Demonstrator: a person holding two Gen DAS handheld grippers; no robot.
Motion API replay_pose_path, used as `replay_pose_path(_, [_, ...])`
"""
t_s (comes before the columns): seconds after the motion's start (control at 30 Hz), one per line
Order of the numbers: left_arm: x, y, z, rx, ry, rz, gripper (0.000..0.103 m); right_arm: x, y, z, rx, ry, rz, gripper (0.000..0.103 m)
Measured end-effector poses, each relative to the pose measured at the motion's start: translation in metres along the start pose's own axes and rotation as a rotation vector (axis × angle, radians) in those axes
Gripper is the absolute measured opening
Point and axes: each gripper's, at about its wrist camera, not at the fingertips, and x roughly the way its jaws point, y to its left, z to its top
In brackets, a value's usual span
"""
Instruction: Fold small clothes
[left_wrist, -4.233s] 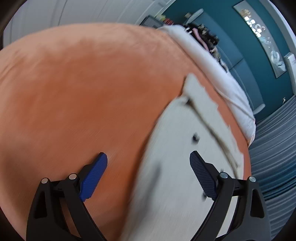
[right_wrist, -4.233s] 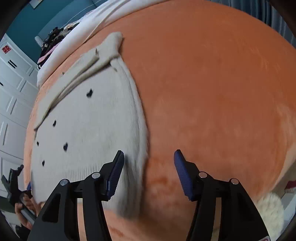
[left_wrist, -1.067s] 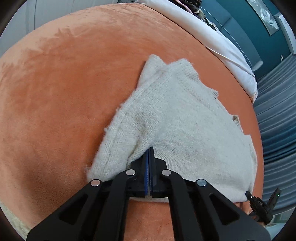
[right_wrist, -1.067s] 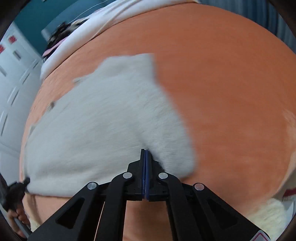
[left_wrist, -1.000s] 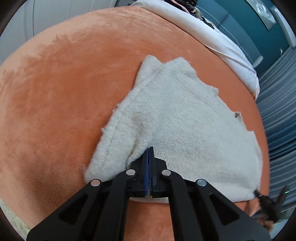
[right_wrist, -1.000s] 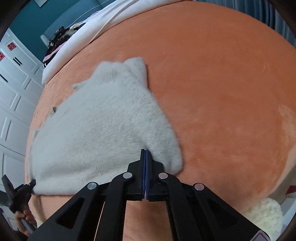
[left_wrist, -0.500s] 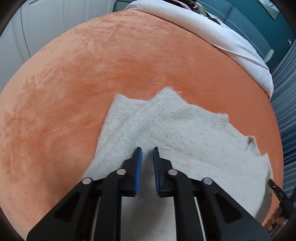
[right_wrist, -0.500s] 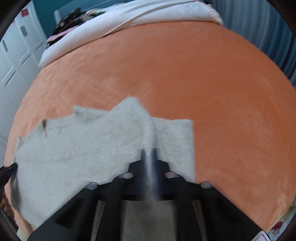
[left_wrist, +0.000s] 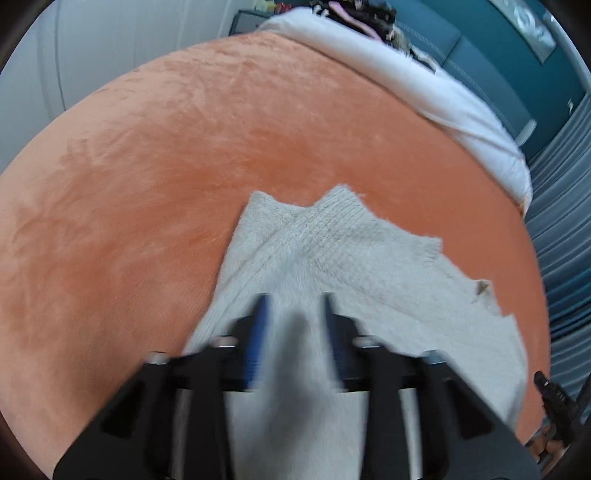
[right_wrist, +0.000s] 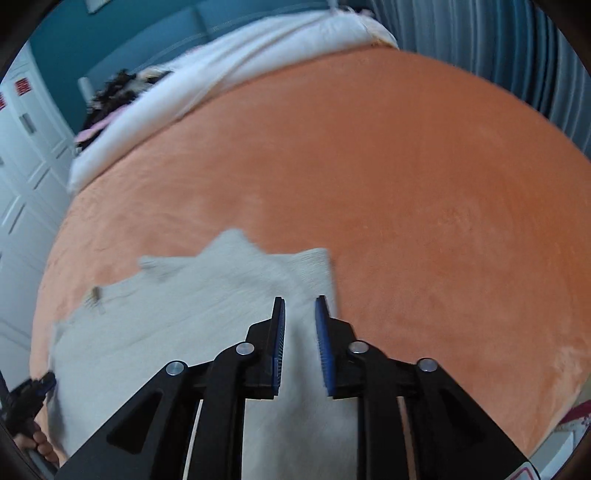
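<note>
A small cream knitted sweater lies folded over on the orange blanket. My left gripper hovers over its near left part, blurred, its jaws opening with only flat knit under the gap. Over the sweater's right part my right gripper has its jaws opening too, a narrow gap between the blue pads, nothing pinched. The right gripper's tip shows at the left wrist view's lower right. In the right wrist view the left gripper's tip sits at the lower left, with a hand below it.
A white duvet lies bunched along the far side of the bed, with dark and pink clothes on it. White wardrobe doors stand to one side and grey-blue curtains to the other.
Both grippers were shut on the sweater's edge and carried it over in a fold. Both have since let go, opened and drawn back and up; the sweater lies folded on the blanket.
</note>
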Motion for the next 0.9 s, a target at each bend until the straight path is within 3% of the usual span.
replay_pose_path(0.1, [-0.032,0.016,-0.028,-0.079,-0.045,-0.001,0.072,-0.018,0.045,-0.044,-0.072,0.043,0.122,0.02])
replay_pose_path(0.2, [-0.048,0.038,-0.061,-0.186,-0.072,0.024,0.077,-0.015,0.1,-0.088,-0.146,0.125,0.246,0.02])
replay_pose_path(0.27, [-0.047,0.05,-0.074,-0.251,-0.083,0.034,0.08,-0.004,0.141,-0.098,-0.227,0.128,0.244,0.02])
replay_pose_path(0.37, [-0.032,0.063,-0.077,-0.323,-0.069,0.073,0.088,0.02,0.174,-0.104,-0.283,0.151,0.235,0.02])
replay_pose_path(0.43, [-0.025,0.07,-0.079,-0.375,-0.089,0.067,0.092,0.049,0.182,-0.111,-0.299,0.219,0.18,0.019])
replay_pose_path(0.57, [-0.018,0.059,-0.072,-0.373,-0.079,0.14,0.095,0.057,0.178,-0.118,-0.319,0.198,0.172,0.016])
replay_pose_path(0.63, [-0.018,0.056,-0.068,-0.38,-0.07,0.137,0.08,0.055,0.176,-0.12,-0.312,0.203,0.175,0.016])
replay_pose_path(0.67, [-0.019,0.054,-0.064,-0.37,-0.064,0.099,0.048,0.055,0.175,-0.12,-0.308,0.206,0.183,0.016])
replay_pose_path(0.7, [-0.018,0.052,-0.061,-0.363,-0.044,0.041,0.025,0.058,0.175,-0.118,-0.303,0.209,0.19,0.016])
replay_pose_path(0.73, [-0.019,0.048,-0.057,-0.362,-0.019,0.012,0.025,0.058,0.172,-0.117,-0.294,0.212,0.2,0.016])
replay_pose_path(0.8, [-0.037,0.032,-0.049,-0.334,-0.056,-0.051,0.021,0.06,0.169,-0.114,-0.285,0.216,0.219,0.015])
replay_pose_path(0.9, [-0.074,-0.021,-0.036,-0.197,-0.126,-0.154,0.019,0.065,0.166,-0.115,-0.271,0.215,0.256,0.015])
